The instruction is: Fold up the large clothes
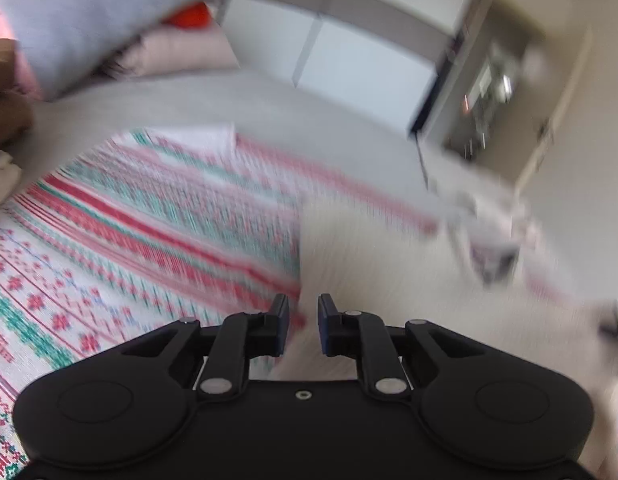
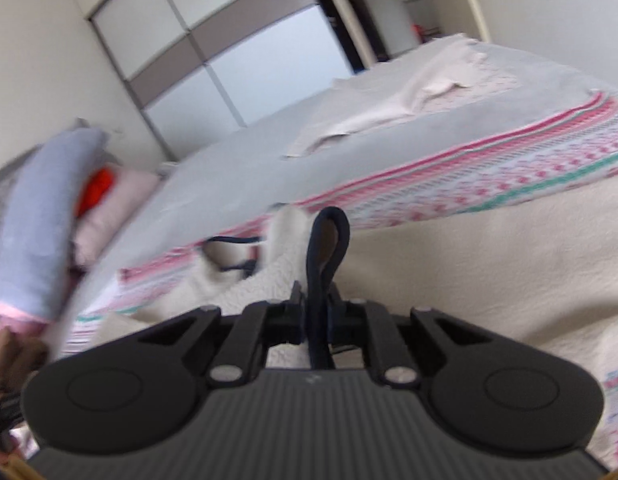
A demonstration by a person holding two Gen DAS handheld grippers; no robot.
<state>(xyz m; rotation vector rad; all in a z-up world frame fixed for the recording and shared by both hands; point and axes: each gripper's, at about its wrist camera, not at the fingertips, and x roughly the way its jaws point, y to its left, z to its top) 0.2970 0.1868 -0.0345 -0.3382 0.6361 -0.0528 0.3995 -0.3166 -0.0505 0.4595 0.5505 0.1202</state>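
Black gripper housing fills the lower part of both views. On the right wrist view, the right gripper [image 2: 315, 312] is seen clamped on a dark navy loop [image 2: 327, 248] that stands up between its fingers; the loop belongs to a cream fleece garment [image 2: 469, 272] spread below it. On the left wrist view, which is motion-blurred, the left gripper [image 1: 303, 320] is seen with a narrow gap between its jaws and white cloth [image 1: 369, 264] lying in that gap; whether the cloth is pinched cannot be told. Both are held over a bed [image 2: 249, 160] covered by a red-and-green patterned blanket [image 1: 149, 220]. Pillows [image 2: 41, 216] are seen at the bed's far end, beside a wardrobe [image 2: 229, 40].
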